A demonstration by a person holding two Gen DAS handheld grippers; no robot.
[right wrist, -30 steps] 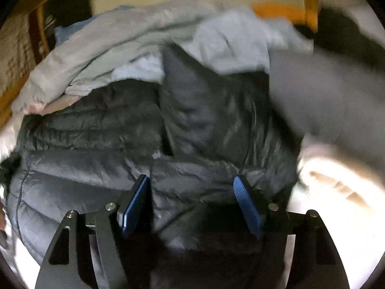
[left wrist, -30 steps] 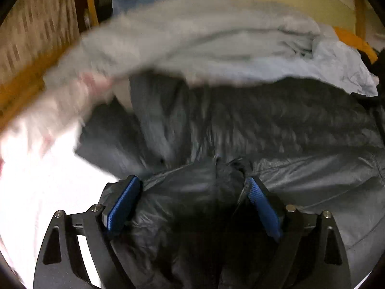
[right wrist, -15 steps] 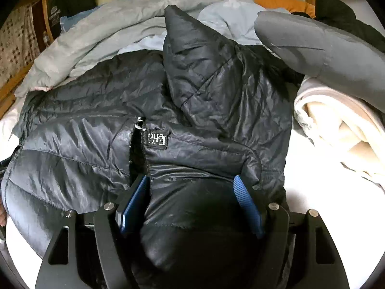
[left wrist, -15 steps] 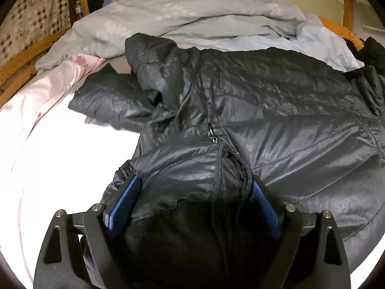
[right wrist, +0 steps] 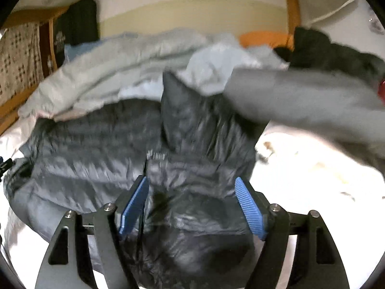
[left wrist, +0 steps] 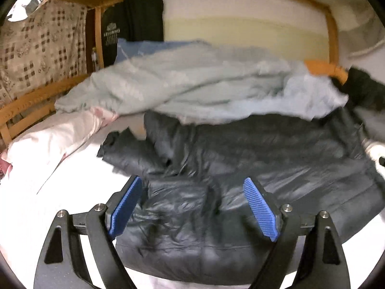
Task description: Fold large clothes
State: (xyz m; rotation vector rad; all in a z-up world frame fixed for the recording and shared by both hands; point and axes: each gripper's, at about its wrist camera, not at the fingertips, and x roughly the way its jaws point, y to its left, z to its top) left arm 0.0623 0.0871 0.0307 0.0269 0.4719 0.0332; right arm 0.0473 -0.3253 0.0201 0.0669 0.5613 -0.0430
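Both our grippers have pulled back from the black puffer jacket (left wrist: 252, 168), so more of the bed (left wrist: 31, 192) and the grey quilt (left wrist: 192, 79) behind shows than half a second ago. Our right gripper (right wrist: 191, 204) has just been opening, with jacket fabric bunched between its jaws but seemingly not pinched; our left gripper (left wrist: 192, 207) stands wide too, over the near edge. Sleeves look turned in; we judge the final fold is still left.
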